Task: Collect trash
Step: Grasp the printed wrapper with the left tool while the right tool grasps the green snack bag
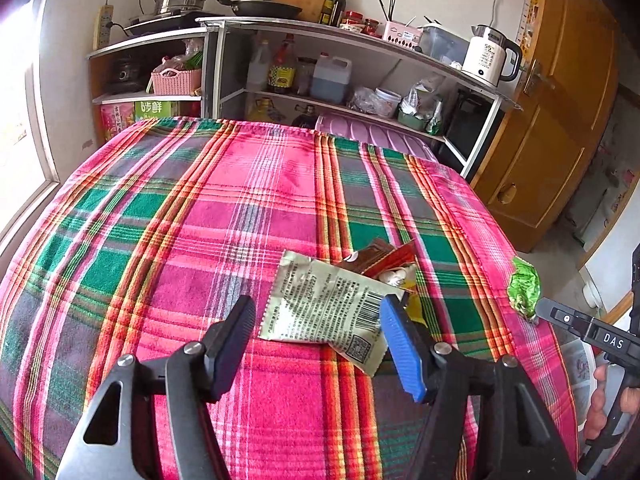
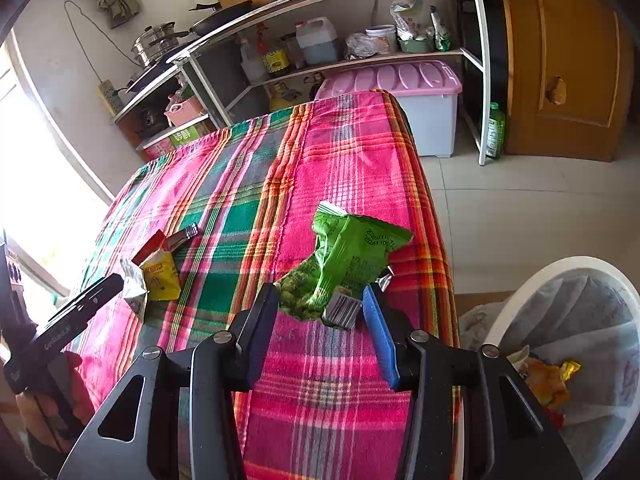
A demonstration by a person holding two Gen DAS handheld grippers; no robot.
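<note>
While the bin [image 2: 568, 320] beside the table [image 2: 320, 380] holds yellow and red scraps [image 2: 548, 380], half hidden by its rim, both grippers stand released. Left gripper [image 1: 318, 318] frames a pale wrapper [image 1: 320, 304]; right gripper [image 2: 320, 308] frames a green bag [image 2: 344, 260]. Whether the pads touch, I cannot tell.

Strong daylight floods in from the bright, blown-out window [image 1: 20, 92] far left of each claw, washing that edge to pure white and leaving the pink, green and orange plaid cotton tablecloth [image 1: 248, 200] vivid and evenly lit ahead of the claws. Shadows are soft. Both fisheye views bow straight lines, darken at the corners, and stay fairly sharp centrally.
</note>
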